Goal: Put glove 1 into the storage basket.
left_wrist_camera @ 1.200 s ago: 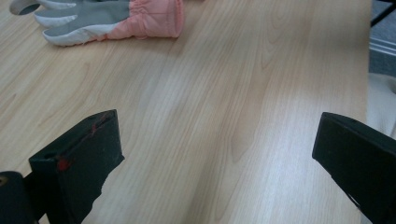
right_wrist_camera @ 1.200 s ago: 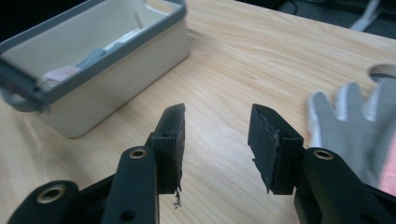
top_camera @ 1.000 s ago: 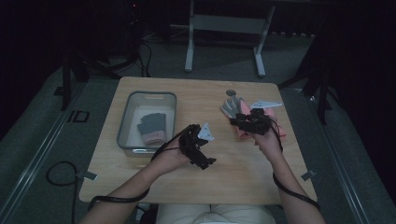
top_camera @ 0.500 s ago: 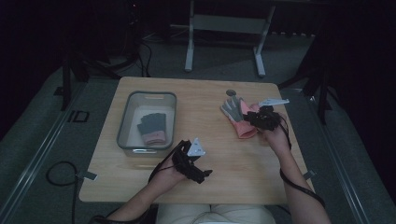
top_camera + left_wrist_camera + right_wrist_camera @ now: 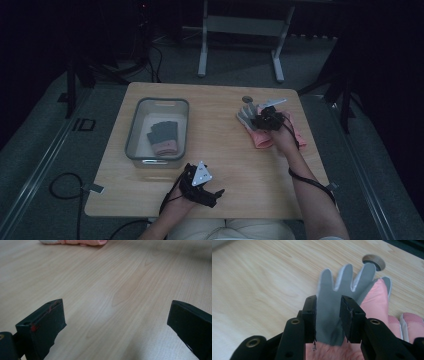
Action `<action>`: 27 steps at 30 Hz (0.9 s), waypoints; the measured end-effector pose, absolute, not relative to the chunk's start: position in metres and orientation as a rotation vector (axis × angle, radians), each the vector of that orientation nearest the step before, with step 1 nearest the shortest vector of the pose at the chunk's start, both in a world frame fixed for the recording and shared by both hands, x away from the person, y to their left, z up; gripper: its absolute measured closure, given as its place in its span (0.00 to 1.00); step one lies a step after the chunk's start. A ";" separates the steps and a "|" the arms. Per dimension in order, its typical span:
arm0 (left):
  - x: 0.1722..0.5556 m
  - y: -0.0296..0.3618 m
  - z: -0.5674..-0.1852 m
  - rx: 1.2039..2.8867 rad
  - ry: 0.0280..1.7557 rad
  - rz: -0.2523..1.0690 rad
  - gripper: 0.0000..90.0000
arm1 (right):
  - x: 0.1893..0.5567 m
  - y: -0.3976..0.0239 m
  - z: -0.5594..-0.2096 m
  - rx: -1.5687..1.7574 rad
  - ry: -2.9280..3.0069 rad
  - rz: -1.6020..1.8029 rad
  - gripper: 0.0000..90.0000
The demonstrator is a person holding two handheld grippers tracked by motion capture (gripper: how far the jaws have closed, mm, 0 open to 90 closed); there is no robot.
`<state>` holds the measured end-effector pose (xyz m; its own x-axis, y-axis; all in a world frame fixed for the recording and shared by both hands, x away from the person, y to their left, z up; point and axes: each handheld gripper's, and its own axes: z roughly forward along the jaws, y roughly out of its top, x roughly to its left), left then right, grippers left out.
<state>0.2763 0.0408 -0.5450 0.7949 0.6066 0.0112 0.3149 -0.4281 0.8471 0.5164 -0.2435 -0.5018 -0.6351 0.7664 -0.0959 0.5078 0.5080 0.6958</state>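
The left tool (image 5: 216,192) rests low over the bare worktop (image 5: 225,150), jaws wide and empty. The right tool (image 5: 328,312), whose jaws have just been closing, pinches the grey-palmed glove (image 5: 337,302) lying directly under it. This looks like the pick-up step; next likely calls for lifting it towards the bin (image 5: 134,131) holding another glove.

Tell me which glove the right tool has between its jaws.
The grey-palmed glove lying on the pink gloves at the table's right, not the dark glove in the clear bin.
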 end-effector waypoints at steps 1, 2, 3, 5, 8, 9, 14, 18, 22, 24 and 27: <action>0.275 0.040 -0.547 2.039 0.695 0.393 0.01 | 0.519 -0.243 -0.504 1.054 2.368 0.886 0.74; 0.274 0.040 -0.548 2.040 0.694 0.399 0.01 | 0.522 -0.242 -0.508 1.055 2.374 0.860 0.73; 0.272 0.039 -0.548 2.036 0.692 0.404 0.01 | 0.524 -0.241 -0.510 1.060 2.374 0.843 0.73; 0.271 0.039 -0.549 2.050 0.686 0.435 0.01 | 0.529 -0.240 -0.517 1.078 2.385 0.799 0.73; 0.271 0.042 -0.549 2.028 0.704 0.385 0.01 | 0.532 -0.236 -0.523 1.075 2.404 0.754 0.73; 0.272 0.042 -0.550 2.030 0.704 0.380 0.01 | 0.533 -0.235 -0.524 1.073 2.412 0.738 0.73; 0.271 0.044 -0.554 2.055 0.685 0.398 0.01 | 0.534 -0.233 -0.530 1.085 2.432 0.715 0.83; 0.270 0.044 -0.556 2.056 0.683 0.415 0.01 | 0.532 -0.236 -0.532 1.138 2.408 0.744 0.92; 0.268 0.045 -0.556 2.051 0.676 0.427 0.01 | 0.525 -0.237 -0.531 1.210 2.346 0.786 0.96; 0.268 0.045 -0.557 2.057 0.677 0.430 0.01 | 0.521 -0.237 -0.527 1.258 2.303 0.813 0.97; 0.269 0.047 -0.556 2.049 0.685 0.438 0.01 | 0.513 -0.234 -0.520 1.301 2.264 0.837 0.97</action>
<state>0.2693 0.0468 -0.5563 0.7834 0.6200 0.0431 0.2999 -0.4379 0.8475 0.5135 -0.2344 -0.5198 -0.4891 0.8712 -0.0428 0.6338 0.3887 0.6688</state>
